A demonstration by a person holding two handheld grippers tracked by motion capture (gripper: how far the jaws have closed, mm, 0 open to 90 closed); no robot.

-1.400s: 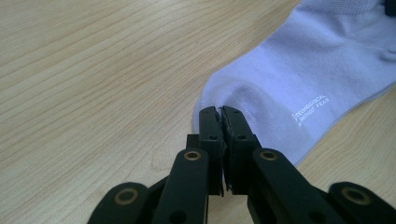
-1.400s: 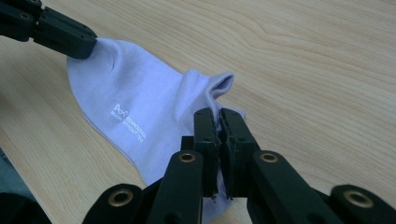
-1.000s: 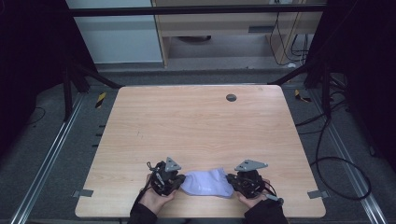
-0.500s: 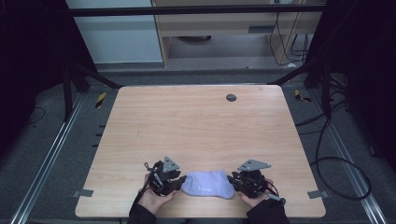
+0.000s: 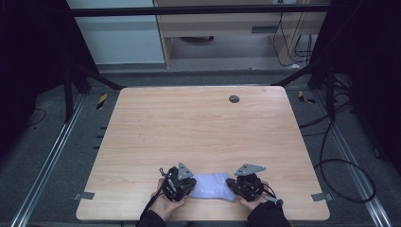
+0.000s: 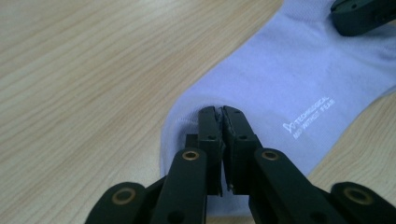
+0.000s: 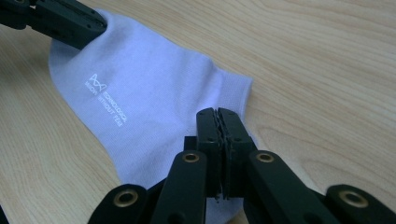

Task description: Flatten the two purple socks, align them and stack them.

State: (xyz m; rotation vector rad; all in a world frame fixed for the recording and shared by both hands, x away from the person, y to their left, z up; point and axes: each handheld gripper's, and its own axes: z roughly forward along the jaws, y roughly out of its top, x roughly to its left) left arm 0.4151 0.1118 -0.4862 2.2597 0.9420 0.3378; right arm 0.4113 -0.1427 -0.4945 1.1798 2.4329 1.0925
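A pale lilac sock [image 5: 212,187] with small white lettering lies flat on the wooden table near its front edge, stretched between the two grippers. My left gripper [image 5: 187,184] [image 6: 221,111] is shut on the sock's [image 6: 285,88] left end, its jaws pinching the fabric. My right gripper [image 5: 234,185] [image 7: 217,113] is shut on the sock's [image 7: 140,102] right end, beside the ribbed cuff. Each gripper view shows the other gripper's black jaws at the sock's far end.
The light wooden table [image 5: 198,132] stretches away from the grippers, with a round dark grommet [image 5: 234,99] near its far edge. Dark frame legs and cables stand on the grey floor around the table. A person's hands hold both grippers at the front edge.
The sock has been pulled flatter and lower toward the front edge; both grippers have kept their hold on its ends and shifted slightly.
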